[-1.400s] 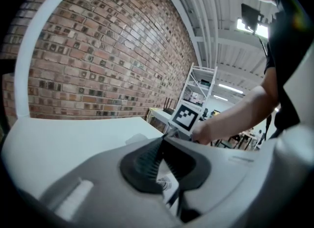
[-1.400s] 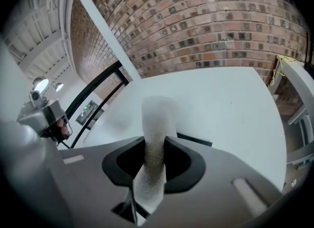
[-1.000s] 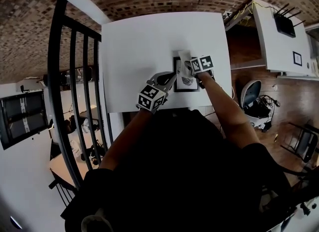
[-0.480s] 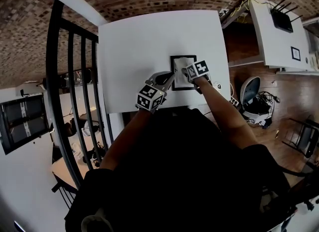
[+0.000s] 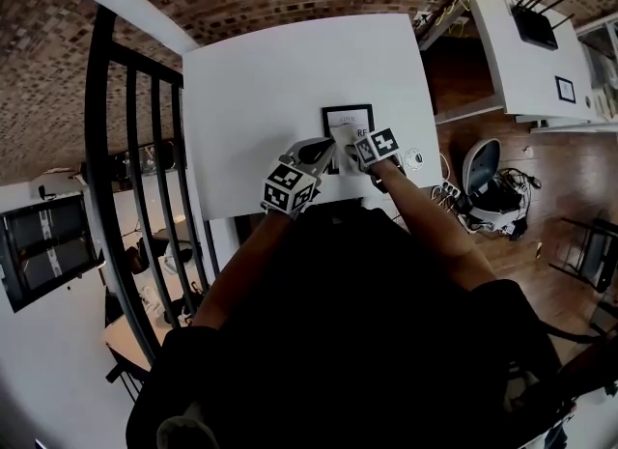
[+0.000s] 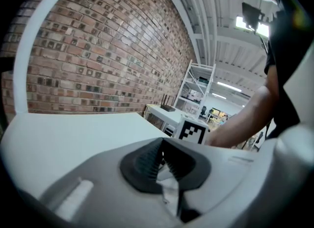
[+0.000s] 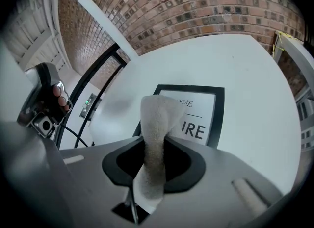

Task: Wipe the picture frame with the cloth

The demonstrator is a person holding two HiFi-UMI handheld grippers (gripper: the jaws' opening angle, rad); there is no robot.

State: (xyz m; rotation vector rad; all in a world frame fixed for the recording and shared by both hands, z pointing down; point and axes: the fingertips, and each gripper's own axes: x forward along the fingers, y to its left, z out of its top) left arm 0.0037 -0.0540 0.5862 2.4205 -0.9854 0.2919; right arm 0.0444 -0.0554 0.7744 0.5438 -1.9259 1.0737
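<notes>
A black picture frame point(image 5: 350, 117) with a white print lies flat on the white table point(image 5: 270, 80), near its front edge. My right gripper point(image 5: 351, 141) is shut on a pale cloth point(image 5: 343, 134) over the frame's near left part. In the right gripper view the cloth point(image 7: 157, 119) stands up between the jaws point(image 7: 156, 148) and hides part of the frame point(image 7: 218, 112). My left gripper point(image 5: 328, 153) has its tips at the frame's near left edge. Its pads point(image 6: 147, 161) meet, with a white sliver below them. Whether it pinches the frame is hidden.
A black railing point(image 5: 135, 148) runs along the table's left side. A small round object point(image 5: 413, 158) lies on the table right of the frame. Off the right edge are a white desk with a router point(image 5: 521, 42), a chair point(image 5: 488, 186) and cables point(image 5: 446, 191).
The right gripper has drawn the cloth from the frame's far part toward its near edge. The left gripper has stayed at the frame's near left side.
</notes>
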